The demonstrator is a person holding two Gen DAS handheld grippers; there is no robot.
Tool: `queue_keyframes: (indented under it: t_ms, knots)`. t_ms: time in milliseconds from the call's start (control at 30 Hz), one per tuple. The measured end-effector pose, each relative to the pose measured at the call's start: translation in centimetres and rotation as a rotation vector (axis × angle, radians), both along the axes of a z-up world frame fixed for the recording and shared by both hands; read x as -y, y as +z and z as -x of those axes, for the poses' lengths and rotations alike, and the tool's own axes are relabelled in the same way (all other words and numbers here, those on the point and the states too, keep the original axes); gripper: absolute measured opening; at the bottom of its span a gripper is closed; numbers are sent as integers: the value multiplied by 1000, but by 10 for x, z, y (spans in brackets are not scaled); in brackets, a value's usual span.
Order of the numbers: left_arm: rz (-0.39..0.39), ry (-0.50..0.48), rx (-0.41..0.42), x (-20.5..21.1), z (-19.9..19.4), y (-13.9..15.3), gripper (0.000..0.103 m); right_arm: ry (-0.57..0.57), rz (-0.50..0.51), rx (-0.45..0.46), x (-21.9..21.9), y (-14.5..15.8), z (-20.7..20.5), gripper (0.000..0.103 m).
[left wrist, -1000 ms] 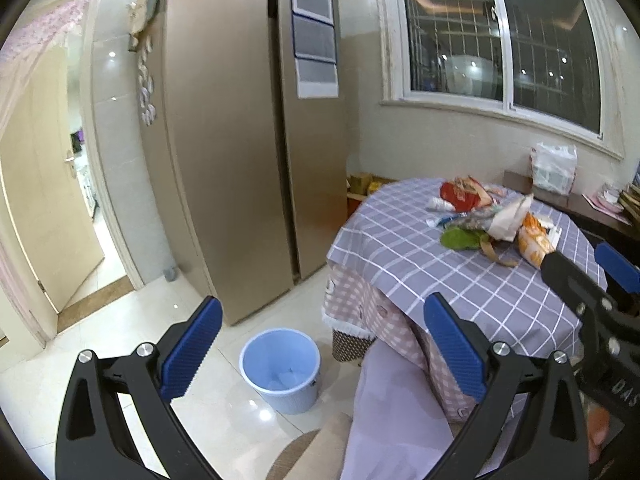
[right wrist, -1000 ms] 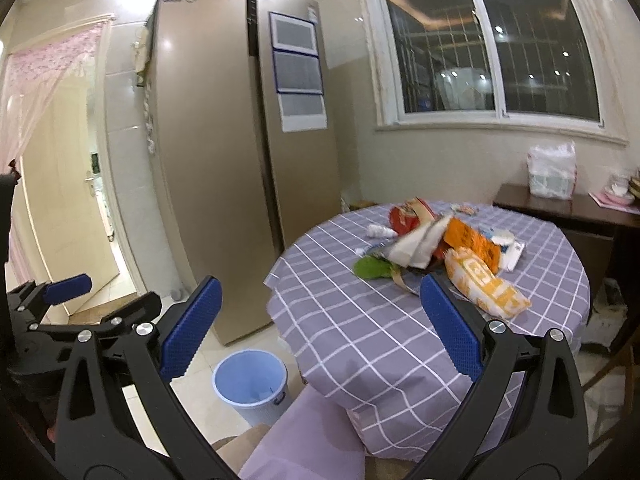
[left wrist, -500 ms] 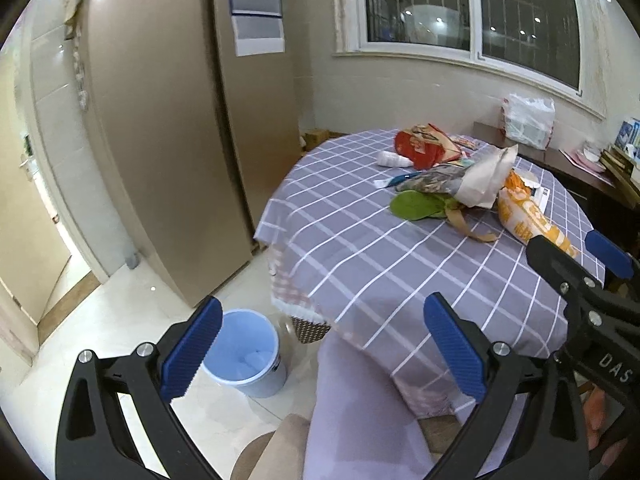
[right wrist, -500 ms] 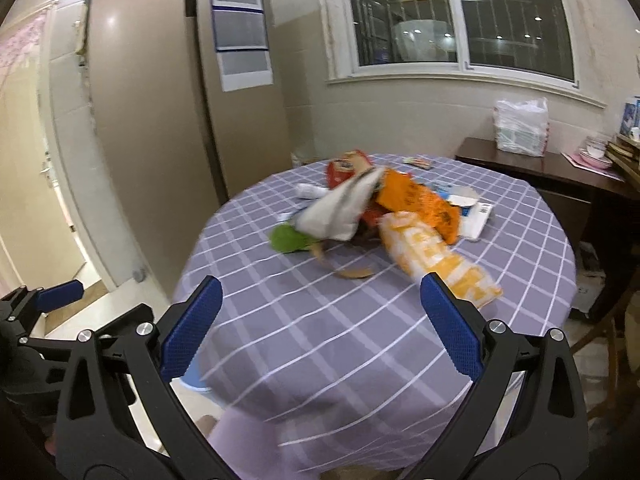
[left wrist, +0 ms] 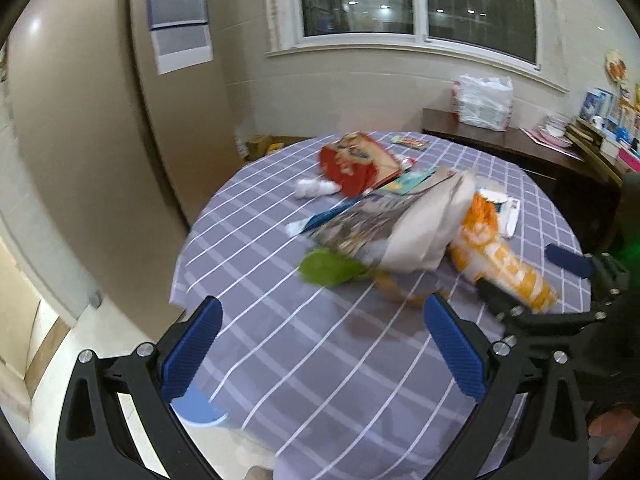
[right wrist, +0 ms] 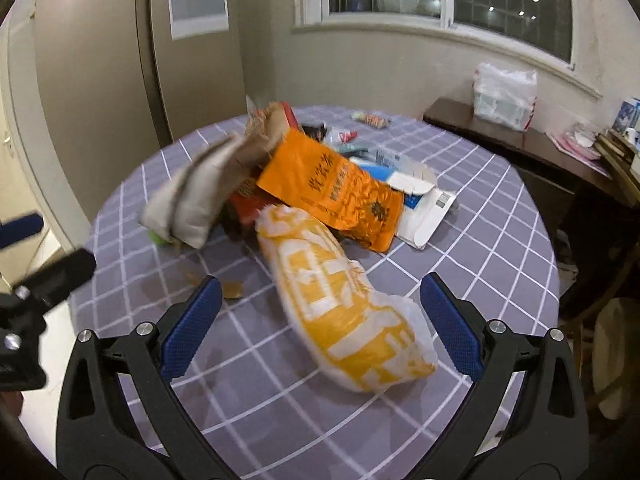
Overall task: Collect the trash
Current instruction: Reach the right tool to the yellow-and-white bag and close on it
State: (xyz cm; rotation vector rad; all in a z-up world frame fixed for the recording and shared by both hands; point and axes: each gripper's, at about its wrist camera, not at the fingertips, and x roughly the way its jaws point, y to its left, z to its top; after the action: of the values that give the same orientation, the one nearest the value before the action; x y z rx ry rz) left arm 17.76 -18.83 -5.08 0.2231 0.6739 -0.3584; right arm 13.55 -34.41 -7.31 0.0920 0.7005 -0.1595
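Observation:
A pile of trash lies on the round table (left wrist: pixel 256 216) with the purple checked cloth. In the left wrist view it holds a red box (left wrist: pixel 356 164), a paper bag (left wrist: pixel 424 224), a green scrap (left wrist: pixel 332 266) and a crumpled tissue (left wrist: pixel 316 188). My left gripper (left wrist: pixel 322 344) is open above the cloth, short of the green scrap. In the right wrist view a yellow-and-white bag (right wrist: pixel 344 304) lies just ahead of my open right gripper (right wrist: pixel 320 320), its near end between the fingers. Behind it are an orange packet (right wrist: pixel 332 192) and a white carton (right wrist: pixel 424 208).
A blue bin (left wrist: pixel 196 408) shows on the floor under the table's left edge. A tall fridge (left wrist: pixel 100 140) stands to the left. A dark sideboard (right wrist: pixel 520 148) with a white plastic bag (right wrist: pixel 504 96) runs along the right wall under the window.
Both grippers have moved forward and over the table, closing on the trash pile. The blue bin has slid to the lower edge of the left view. Both stay open.

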Motion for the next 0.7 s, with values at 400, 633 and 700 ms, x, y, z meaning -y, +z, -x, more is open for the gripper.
queue_keyframes:
  t_ms: [400,633,700]
  knots:
    - [-42,-44,-34,37,-30,-4,99,10,-52,-66,23,-13,-24,97]
    - [-69,-67,-26,52,-32,-5,99,18,-226,-77,42,-17,-21,49]
    - [-69,-72,-24,57,-34,-4,99,11,-229,-63,44,-14,-15,48]
